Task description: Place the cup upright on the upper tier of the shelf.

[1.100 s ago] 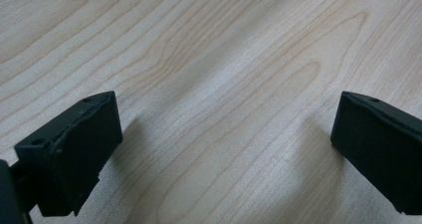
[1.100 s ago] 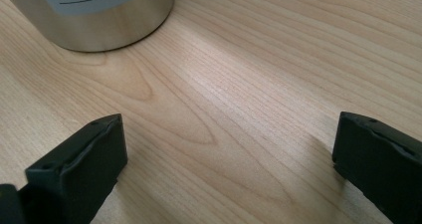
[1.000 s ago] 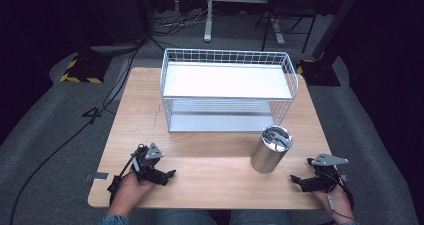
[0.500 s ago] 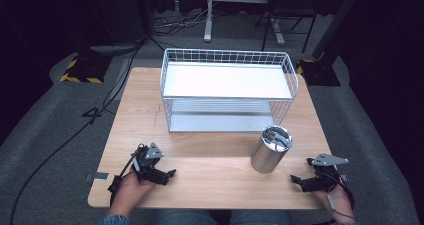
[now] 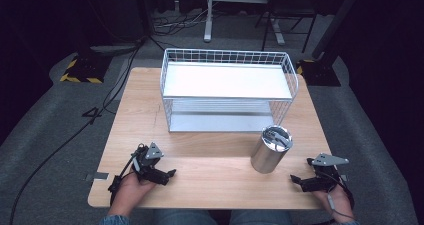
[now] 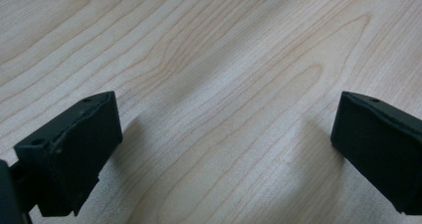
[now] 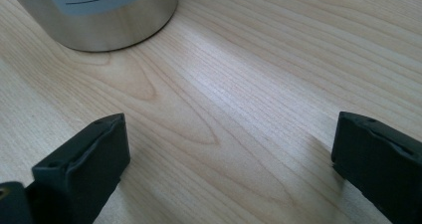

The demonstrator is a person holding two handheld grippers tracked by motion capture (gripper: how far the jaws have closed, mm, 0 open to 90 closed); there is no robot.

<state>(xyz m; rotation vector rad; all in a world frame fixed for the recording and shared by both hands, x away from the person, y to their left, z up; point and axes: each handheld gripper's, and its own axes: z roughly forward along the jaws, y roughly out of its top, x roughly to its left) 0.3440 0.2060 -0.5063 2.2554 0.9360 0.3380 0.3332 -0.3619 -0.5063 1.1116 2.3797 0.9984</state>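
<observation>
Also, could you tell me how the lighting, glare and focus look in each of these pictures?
High view: the table is evenly lit, its surroundings dark, and the rack's white shelf looks washed out. Left gripper view: the wood grain is sharp, the near jaws slightly soft, with faint shadows beside them. Right gripper view: a pale sheen crosses the wood below the metal can.

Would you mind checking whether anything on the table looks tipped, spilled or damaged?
Nothing stands out. The metal can stands upright in front of the wire rack, and both claws, left and right, rest open on the bare wooden table.
</observation>
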